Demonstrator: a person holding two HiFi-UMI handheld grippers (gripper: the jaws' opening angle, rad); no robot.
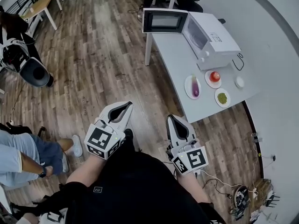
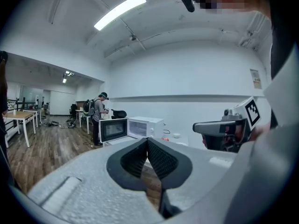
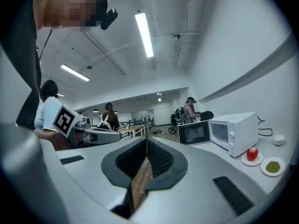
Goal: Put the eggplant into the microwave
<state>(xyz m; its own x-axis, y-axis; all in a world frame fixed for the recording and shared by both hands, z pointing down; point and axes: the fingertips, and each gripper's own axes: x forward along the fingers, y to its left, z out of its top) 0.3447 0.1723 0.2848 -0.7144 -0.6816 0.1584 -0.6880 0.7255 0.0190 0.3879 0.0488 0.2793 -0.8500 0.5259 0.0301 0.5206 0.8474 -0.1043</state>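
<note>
Listing by view.

Head view: eggplant (image 1: 195, 92) on a plate (image 1: 190, 81) on the surface (image 1: 174, 52), ahead and to the right of both grippers. Its long axis runs roughly toward the open microwave (image 1: 214, 34). Right gripper (image 1: 171, 118) is nearer, left gripper (image 1: 127, 104) farther.

Left gripper view: jaws together, empty.

Right gripper view: jaws together, empty; eggplant not visible.

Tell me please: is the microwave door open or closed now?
Open. The door of the microwave stands swung out sideways, and the cavity behind it is exposed.
</note>
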